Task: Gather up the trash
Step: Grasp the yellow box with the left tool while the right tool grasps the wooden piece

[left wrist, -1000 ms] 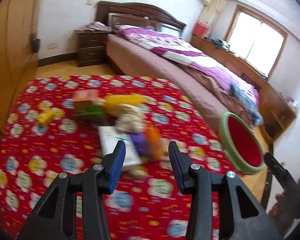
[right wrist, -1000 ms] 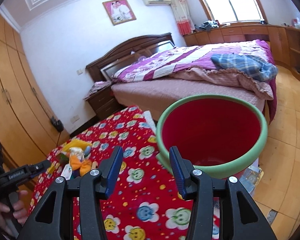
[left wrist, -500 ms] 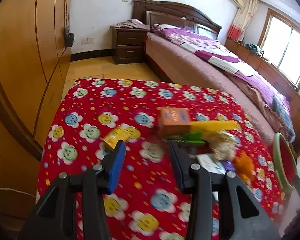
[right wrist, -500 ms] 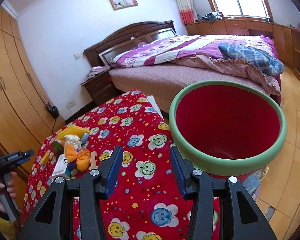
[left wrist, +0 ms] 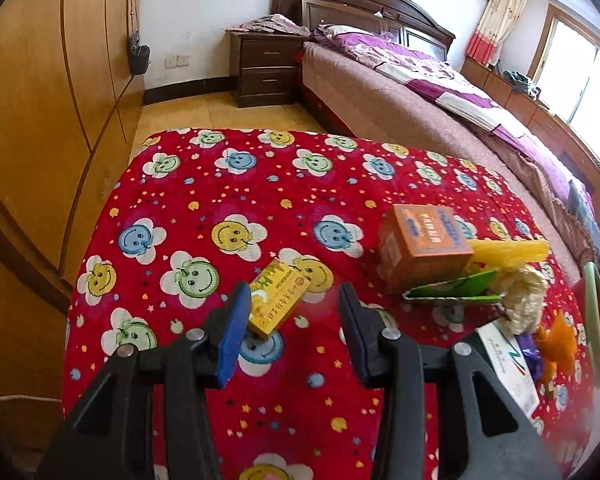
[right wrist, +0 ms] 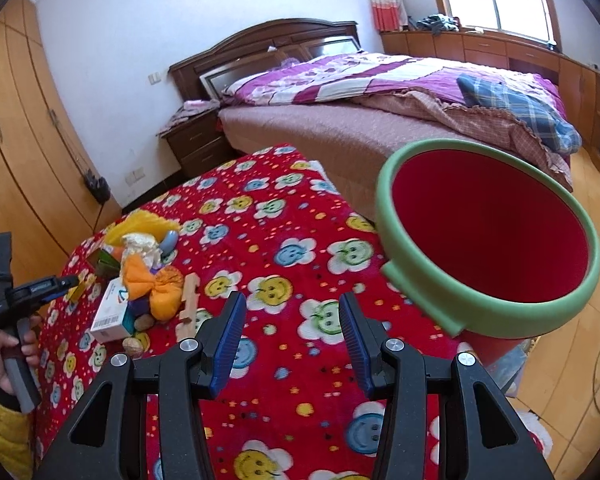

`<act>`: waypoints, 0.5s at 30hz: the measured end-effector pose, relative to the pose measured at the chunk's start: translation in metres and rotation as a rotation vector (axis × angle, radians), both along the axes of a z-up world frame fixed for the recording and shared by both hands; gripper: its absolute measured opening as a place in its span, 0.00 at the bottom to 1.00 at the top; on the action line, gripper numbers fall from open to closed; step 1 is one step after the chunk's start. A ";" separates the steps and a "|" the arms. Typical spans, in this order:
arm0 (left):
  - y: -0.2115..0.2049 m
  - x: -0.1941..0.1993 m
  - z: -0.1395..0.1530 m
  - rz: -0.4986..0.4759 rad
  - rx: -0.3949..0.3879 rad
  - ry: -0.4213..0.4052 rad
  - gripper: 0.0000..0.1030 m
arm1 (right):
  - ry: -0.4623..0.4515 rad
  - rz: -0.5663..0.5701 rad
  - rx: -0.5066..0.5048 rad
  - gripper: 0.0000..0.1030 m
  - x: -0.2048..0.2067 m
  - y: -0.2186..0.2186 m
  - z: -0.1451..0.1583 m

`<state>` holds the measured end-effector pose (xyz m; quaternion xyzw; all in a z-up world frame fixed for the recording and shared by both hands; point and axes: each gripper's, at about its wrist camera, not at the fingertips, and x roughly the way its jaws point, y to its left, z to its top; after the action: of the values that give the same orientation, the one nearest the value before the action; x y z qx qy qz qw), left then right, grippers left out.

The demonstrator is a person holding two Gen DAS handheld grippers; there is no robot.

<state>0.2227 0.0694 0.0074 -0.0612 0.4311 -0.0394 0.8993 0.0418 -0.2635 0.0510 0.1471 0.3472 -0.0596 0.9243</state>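
- The left gripper hovers over the red smiley cloth, jaws apart and gripping nothing; one small yellow box lies on the cloth just past its tips, nearer the left finger and not touching either pad.
- To the right of that box is one pile of litter: one orange box, one green wrapper, one yellow bag, one pale crumpled wad, one white carton.
- The cloth to the left of and beyond the yellow box is bare out to the table edge.
- The right gripper is also spread, nothing between its pads, above bare cloth.
- One red bin with a green rim stands just off the table's right edge, mouth tilted toward the camera, well apart from the pile.
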 end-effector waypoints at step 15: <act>0.014 0.000 -0.008 0.052 -0.003 -0.011 0.43 | 0.051 0.121 -0.009 0.48 0.031 0.050 -0.014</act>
<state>0.2232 0.0834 -0.0007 -0.0733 0.4242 -0.0172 0.9024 0.0730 -0.2133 0.0373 0.1200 0.3788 -0.0089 0.9176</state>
